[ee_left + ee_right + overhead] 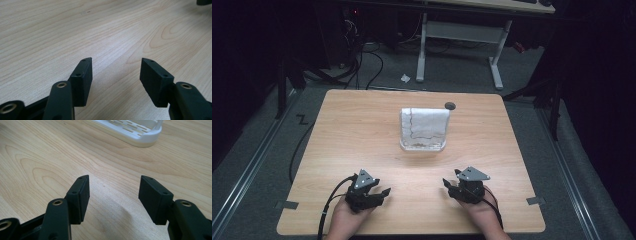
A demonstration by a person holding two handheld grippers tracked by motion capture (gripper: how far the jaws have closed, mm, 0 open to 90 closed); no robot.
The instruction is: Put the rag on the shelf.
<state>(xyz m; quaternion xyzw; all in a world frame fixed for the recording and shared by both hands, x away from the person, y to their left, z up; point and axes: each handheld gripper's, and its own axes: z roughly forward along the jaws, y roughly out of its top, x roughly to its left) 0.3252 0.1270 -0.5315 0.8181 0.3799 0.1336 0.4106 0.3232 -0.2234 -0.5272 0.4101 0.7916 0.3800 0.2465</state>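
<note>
The tabletop [362,130] is a square slab of pale wood-grain laminate with rounded corners, smooth and matt, its curling grain lines plain to see in both gripper views. It stands on grey carpet [257,165], with the white metal legs of a second desk [497,60] behind it.

Near the middle of the tabletop, a little toward the far edge, sits a white plastic rack [423,129]: a low tray with rounded corners and a slotted floor, with a tall back panel rising from it. In the right gripper view its slotted base and smooth rim [140,135] lie ahead of the fingers and well apart from them.

At the near edge a person's hands hold the two tools low over the wood. The left gripper [382,192] has its fingers [83,77] spread wide, with nothing but bare tabletop between them; they touch nothing that I can see. The right gripper [449,186] stands the same way, fingers [80,195] wide apart and empty. Each finger is a flat, black, matt rectangular pad, faintly ribbed on the inner face, fixed to a black arm with brass-coloured bushings. Each gripper carries a grey three-cornered plate on top.

A small dark round disc [450,105] lies by the far edge, just beside the rack.
</note>
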